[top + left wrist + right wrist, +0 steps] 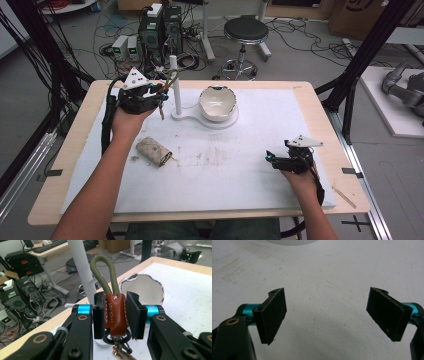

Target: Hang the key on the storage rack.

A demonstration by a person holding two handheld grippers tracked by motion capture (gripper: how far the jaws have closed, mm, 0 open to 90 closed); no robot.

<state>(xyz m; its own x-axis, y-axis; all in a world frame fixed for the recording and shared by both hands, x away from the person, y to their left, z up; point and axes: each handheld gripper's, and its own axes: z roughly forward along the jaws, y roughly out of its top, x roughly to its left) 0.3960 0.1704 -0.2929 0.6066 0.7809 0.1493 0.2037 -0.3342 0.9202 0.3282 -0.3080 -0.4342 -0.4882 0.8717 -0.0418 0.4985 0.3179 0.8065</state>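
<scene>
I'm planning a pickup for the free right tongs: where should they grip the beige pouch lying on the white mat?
Probably across the middle of the beige pouch, coming from above. It lies flat and slanted, long and narrow, so the right tongs, jaws open, would likely close best across its short width, turned to match the slant. Nothing crowds it; the bowl stands well away.

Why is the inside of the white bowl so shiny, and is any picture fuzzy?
In the left gripper view, the glossy white bowl with the wavy rim catches the room light and glares, while the brown leather key fob with the green cord loop looks sharp. In the high view everything is a bit soft and small. In the right gripper view, the white foam mat is evenly lit, with faint shadows.
</scene>
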